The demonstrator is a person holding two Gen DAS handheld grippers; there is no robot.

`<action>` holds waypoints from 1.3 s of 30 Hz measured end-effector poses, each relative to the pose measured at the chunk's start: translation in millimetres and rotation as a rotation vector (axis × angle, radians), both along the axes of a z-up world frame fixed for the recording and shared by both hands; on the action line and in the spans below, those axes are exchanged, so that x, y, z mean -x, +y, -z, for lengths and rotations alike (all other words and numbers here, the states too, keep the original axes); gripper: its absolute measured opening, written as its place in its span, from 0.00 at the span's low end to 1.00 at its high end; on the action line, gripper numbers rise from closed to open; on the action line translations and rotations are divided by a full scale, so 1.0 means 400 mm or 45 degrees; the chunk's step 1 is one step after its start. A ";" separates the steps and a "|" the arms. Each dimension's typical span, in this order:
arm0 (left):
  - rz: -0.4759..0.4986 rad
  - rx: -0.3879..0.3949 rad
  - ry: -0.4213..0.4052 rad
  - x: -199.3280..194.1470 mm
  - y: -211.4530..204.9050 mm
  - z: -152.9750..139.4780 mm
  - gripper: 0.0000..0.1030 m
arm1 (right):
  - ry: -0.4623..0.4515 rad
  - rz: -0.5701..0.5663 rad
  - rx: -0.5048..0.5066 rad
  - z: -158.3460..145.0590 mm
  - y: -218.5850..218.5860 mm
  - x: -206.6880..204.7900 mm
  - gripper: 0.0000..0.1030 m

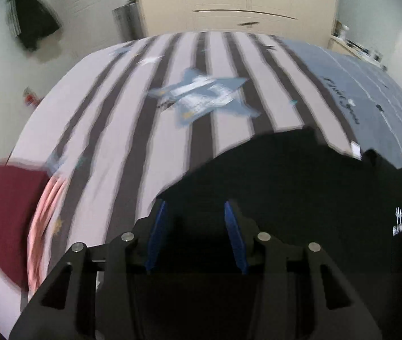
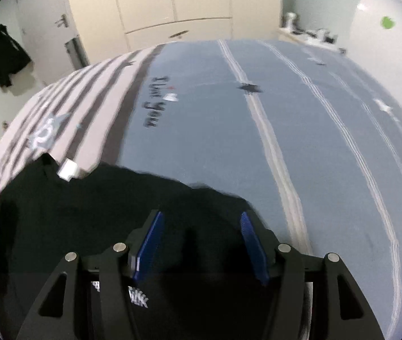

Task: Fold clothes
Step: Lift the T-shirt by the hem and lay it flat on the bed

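We observe a black garment (image 1: 300, 198) with white logo print lying rumpled near the bed's (image 2: 201, 141) near edge. Left claw (image 1: 195, 233) and right claw (image 2: 201, 243) stand released above it. Only the left view shows a maroon cloth (image 1: 8, 212).

A striped bedspread (image 1: 133, 130) with a blue star (image 1: 201, 96) covered the bed. Beyond stood a cream wardrobe (image 2: 172, 2). A black bag (image 2: 2, 53) hung on the wall.

Both my wrist views are dim, evenly lit indoors, and heavily motion-blurred. Fisheye bending curves the bedspread (image 1: 133, 130); corners vignette black. The black garment (image 2: 93, 221) reads detailless.
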State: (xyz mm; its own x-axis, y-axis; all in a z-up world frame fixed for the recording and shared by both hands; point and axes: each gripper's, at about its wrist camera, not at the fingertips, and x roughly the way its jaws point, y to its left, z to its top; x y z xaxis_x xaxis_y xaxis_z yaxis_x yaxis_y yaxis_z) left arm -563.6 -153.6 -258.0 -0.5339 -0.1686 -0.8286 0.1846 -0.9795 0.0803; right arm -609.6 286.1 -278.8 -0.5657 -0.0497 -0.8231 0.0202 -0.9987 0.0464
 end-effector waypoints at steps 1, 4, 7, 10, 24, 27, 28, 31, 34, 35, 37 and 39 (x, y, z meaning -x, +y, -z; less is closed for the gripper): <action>-0.024 0.022 -0.012 -0.040 -0.014 0.002 0.44 | 0.001 0.030 -0.017 0.005 0.025 -0.019 0.52; -0.058 0.043 -0.059 -0.141 -0.042 0.025 0.50 | -0.047 0.119 -0.093 0.025 0.094 -0.080 0.53; -0.081 0.082 -0.106 -0.187 -0.045 0.056 0.68 | -0.137 0.104 -0.087 0.062 0.148 -0.124 0.54; -0.133 0.128 -0.194 -0.187 -0.053 0.111 0.72 | -0.189 0.134 -0.106 0.094 0.160 -0.150 0.60; -0.148 0.160 -0.010 -0.064 -0.225 -0.055 0.04 | -0.187 0.150 -0.072 0.082 0.163 -0.110 0.04; -0.181 0.211 -0.006 -0.008 -0.308 -0.103 0.05 | -0.077 0.199 -0.111 -0.004 0.218 -0.064 0.04; -0.184 0.194 -0.032 0.007 -0.332 -0.101 0.05 | -0.058 0.203 -0.130 -0.023 0.236 -0.043 0.04; -0.148 0.201 -0.053 0.026 -0.350 -0.096 0.15 | -0.059 0.186 -0.179 -0.036 0.263 0.011 0.06; -0.251 0.119 -0.038 -0.007 -0.351 -0.108 0.56 | -0.085 0.167 -0.188 -0.035 0.284 0.051 0.23; -0.294 0.083 -0.021 -0.027 -0.359 -0.108 0.66 | -0.109 0.181 -0.168 -0.026 0.297 0.057 0.30; -0.345 0.005 0.030 -0.073 -0.381 -0.113 0.73 | -0.147 0.196 -0.144 -0.011 0.317 0.055 0.36; -0.350 -0.047 0.078 -0.115 -0.368 -0.122 0.73 | -0.152 0.202 -0.154 -0.010 0.327 0.028 0.37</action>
State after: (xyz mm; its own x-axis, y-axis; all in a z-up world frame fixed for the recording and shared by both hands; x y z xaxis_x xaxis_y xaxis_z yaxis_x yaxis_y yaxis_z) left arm -517.7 -300.9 -209.1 -0.5215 -0.2840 -0.8046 0.4469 -0.8942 0.0260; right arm -620.9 416.9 -274.8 -0.4565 0.1351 -0.8794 -0.1356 -0.9874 -0.0813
